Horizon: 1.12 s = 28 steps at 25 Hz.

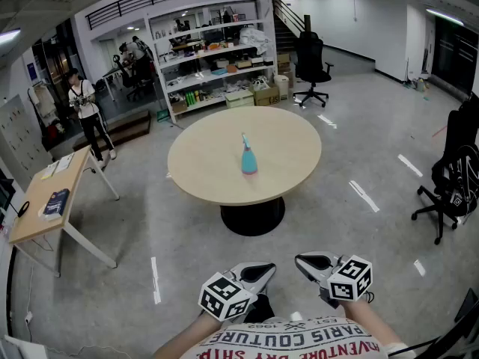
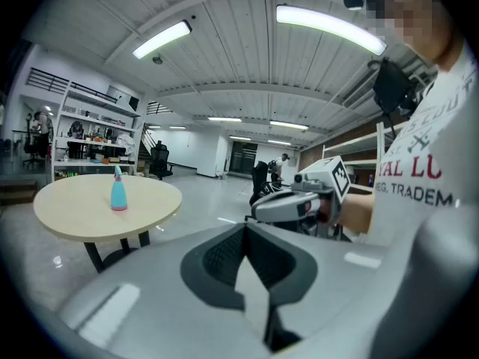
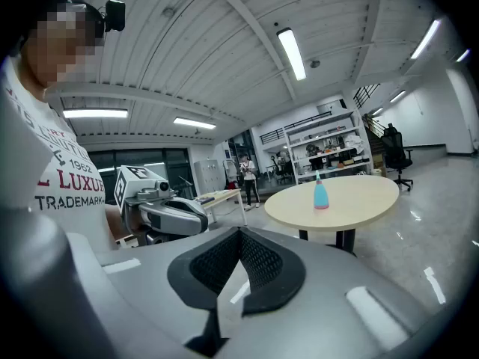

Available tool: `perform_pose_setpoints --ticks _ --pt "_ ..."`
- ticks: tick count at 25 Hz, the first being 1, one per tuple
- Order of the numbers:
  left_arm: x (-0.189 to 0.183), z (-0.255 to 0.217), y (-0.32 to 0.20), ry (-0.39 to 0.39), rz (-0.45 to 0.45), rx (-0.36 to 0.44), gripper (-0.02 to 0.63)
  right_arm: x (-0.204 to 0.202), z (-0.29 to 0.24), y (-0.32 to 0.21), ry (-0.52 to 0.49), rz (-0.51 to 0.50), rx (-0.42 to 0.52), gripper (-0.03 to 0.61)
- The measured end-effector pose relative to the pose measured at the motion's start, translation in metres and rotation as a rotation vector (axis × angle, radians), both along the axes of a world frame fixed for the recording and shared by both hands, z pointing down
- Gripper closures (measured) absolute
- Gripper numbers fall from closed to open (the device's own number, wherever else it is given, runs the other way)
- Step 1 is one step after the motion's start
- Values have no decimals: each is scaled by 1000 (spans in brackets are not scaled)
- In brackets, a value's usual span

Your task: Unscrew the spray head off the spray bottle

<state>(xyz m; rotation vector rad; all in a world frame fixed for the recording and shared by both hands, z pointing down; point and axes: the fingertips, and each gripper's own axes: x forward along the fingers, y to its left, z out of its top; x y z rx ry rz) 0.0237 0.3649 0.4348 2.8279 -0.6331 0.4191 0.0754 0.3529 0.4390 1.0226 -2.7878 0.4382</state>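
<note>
A light blue spray bottle (image 1: 248,157) with a pink base and a thin spray head stands upright near the middle of the round beige table (image 1: 202,163). It also shows far off in the left gripper view as the spray bottle (image 2: 118,191) and in the right gripper view as the spray bottle (image 3: 320,193). My left gripper (image 1: 265,272) and right gripper (image 1: 305,261) are held close to my body, well short of the table, tips pointing toward each other. Both are shut and empty.
A wooden desk (image 1: 52,200) with a dark book stands at the left. Black office chairs (image 1: 449,178) sit at the right and another chair (image 1: 311,69) behind the table. Shelving (image 1: 217,58) lines the far wall. A person (image 1: 88,114) stands at the back left.
</note>
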Motion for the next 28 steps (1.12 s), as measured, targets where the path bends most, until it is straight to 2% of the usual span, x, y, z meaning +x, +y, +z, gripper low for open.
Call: perform_pose_setpoints --ticks 9,17,20,25,28 --pt "-7 13 -149 38 12 -39 612 -3 16 -148 -5 5 -40 577" --pt "-28 23 -331 28 -18 -79 612 -3 27 -332 -8 29 -65 577" --pt "-37 13 -397 19 -36 -63 612 -7 14 -396 -7 34 -42 577" --pt "-49 3 -456 9 -47 -28 612 -16 -5 -457 -20 34 -1 577" --pt "-43 10 -473 0 -40 -40 612 -10 -2 -475 -28 35 -11 577"
